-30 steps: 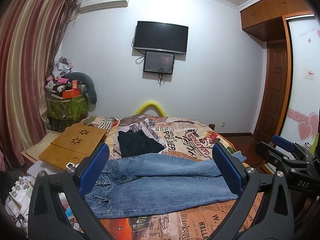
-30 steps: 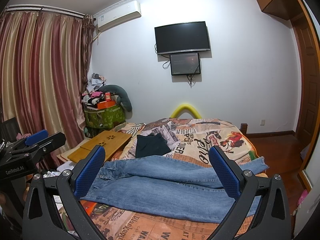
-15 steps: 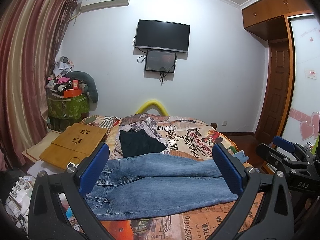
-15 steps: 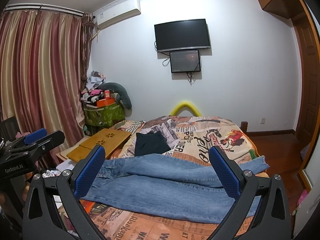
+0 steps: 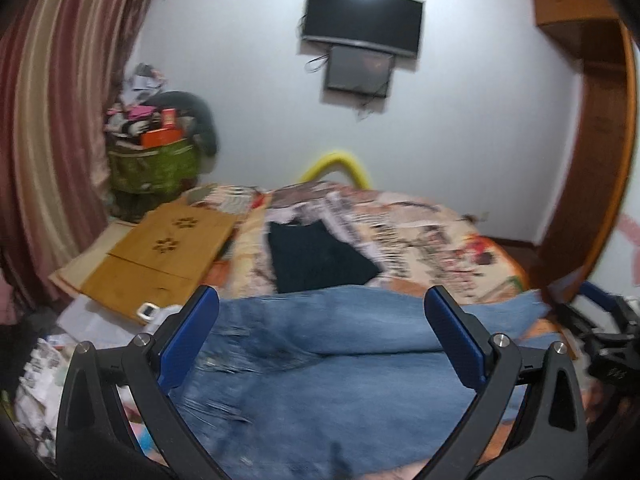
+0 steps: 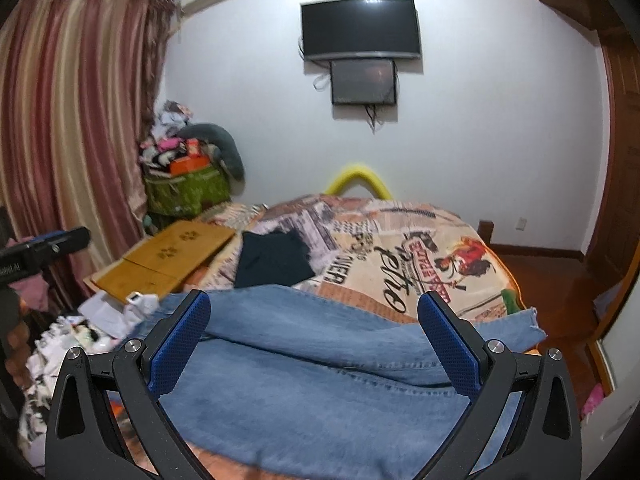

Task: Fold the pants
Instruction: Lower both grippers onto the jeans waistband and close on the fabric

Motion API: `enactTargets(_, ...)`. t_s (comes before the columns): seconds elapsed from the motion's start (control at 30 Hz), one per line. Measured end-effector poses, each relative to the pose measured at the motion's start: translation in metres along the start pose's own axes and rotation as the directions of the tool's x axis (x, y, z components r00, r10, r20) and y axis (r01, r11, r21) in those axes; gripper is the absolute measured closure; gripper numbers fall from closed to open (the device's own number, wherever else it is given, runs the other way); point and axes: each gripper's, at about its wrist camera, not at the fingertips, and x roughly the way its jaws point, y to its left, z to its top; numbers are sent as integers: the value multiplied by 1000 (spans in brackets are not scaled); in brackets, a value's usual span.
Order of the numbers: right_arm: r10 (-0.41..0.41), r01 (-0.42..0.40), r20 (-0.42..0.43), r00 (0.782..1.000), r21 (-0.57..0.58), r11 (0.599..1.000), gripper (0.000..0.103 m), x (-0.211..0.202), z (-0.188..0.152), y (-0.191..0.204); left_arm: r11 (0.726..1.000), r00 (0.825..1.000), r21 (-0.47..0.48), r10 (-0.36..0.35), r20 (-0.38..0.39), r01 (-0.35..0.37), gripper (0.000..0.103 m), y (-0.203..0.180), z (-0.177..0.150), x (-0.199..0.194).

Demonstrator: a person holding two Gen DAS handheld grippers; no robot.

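No fold made yet: the jeans (image 6: 320, 380) lie spread flat across the near end of the bed (image 6: 400, 240), legs running rightward. The left gripper (image 5: 320, 344) and right gripper (image 6: 314, 340) hover over them, jaws released, grasping nothing. Patterned bedspread; a dark garment (image 6: 274, 260) lies behind, television (image 6: 360, 28) on the wall.

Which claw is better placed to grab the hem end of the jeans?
Right, probably. The right claw hangs open nearer the blue denim jeans' frayed hems; the left claw, also open, faces their waist end.
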Motion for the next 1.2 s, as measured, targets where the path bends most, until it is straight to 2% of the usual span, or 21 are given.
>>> enactTargets(0.17, -49, 48, -102, 994, -22, 999, 0, 54, -5, -16, 999, 994, 12, 49, -95, -48, 0, 26, 2, 68)
enactTargets(0.3, -60, 54, -169, 984, -41, 998, 0, 93, -8, -28, 996, 973, -4, 89, -214, -92, 0, 51, -7, 132)
enactTargets(0.4, 0, -5, -238, 971, -21, 1000, 0, 122, -8, -37, 991, 951, 11, 131, -280, -134, 0, 70, -19, 175)
enactTargets(0.47, 40, -40, -277, 960, 5, 999, 0, 143, -8, -43, 987, 927, 35, 162, -340, -160, 0, 83, -29, 206)
enactTargets(0.57, 108, -102, -341, 934, 37, 994, 1, 173, -8, -50, 986, 890, 34, 164, -426, -166, 0, 101, -42, 241)
enactTargets(0.63, 137, -128, -374, 917, 50, 991, 1, 192, -9, -53, 982, 868, 29, 177, -465, -185, 8, 114, -52, 262)
enactTargets(0.7, 152, -146, -399, 904, 44, 988, 1, 209, -11, -54, 978, 841, 37, 193, -505, -203, 12, 124, -62, 283)
enactTargets(0.77, 158, -159, -423, 892, 34, 987, 2, 225, -14, -55, 976, 823, 47, 204, -530, -212, 15, 129, -70, 297)
enactTargets(0.83, 159, -169, -455, 876, 21, 985, 7, 243, -16, -54, 973, 801, 65, 220, -557, -222, 21, 134, -79, 312)
enactTargets(0.93, 157, -185, -505, 849, -6, 983, 12, 266, -23, -51, 972, 778, 75, 224, -586, -224, 30, 140, -88, 331)
enactTargets(1.0, 167, -204, -530, 831, -13, 979, 13, 281, -28, -50, 975, 768, 60, 205, -607, -212, 34, 143, -95, 342)
enactTargets(1.17, 158, -225, -581, 798, -44, 973, 28, 307, -38, -43, 981, 765, 34, 172, -621, -193, 37, 146, -100, 356)
enactTargets(1.2, 147, -226, -585, 798, -63, 972, 28, 310, -40, -40, 983, 766, 24, 158, -624, -183, 42, 147, -100, 359)
